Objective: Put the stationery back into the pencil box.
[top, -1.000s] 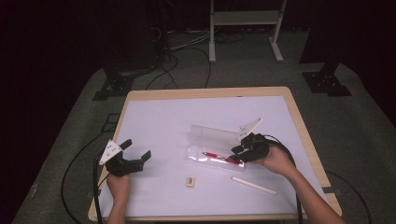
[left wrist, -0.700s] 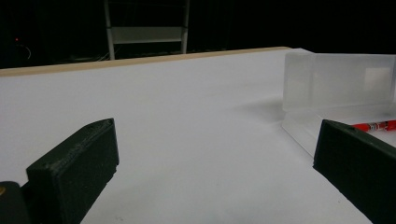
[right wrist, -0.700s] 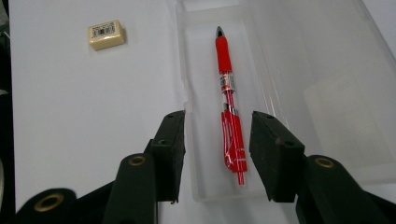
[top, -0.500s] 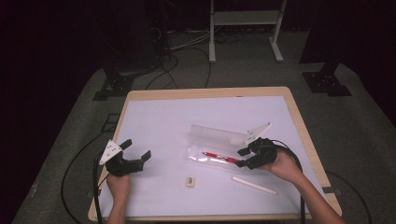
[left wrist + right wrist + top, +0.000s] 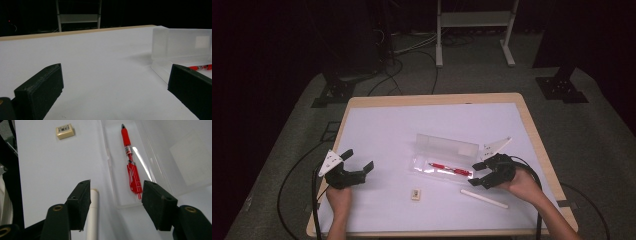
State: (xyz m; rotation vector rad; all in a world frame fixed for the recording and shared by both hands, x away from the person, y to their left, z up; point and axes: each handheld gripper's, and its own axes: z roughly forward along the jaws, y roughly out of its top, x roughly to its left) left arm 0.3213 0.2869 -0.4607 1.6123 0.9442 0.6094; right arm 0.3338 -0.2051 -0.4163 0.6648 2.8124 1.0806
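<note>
— Where did the red pen [image 5: 450, 169] lie?
— In the tray of the clear open case [image 5: 446, 156] at mid-bench [image 5: 377, 125], just ahead of the right gripper [image 5: 479, 174], whose jaws had just been opening and gripped nothing.
— And the left gripper [image 5: 357, 161]?
— Released too, well apart from the case. A white stick [image 5: 484, 198] and a small eraser [image 5: 415, 193] lay nearby.

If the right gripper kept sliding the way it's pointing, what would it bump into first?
Probably the red pen lying in the clear open case. The right gripper, jaws open after just widening with nothing between them, points along it. It might catch the case's near edge first; depth is unclear.
</note>
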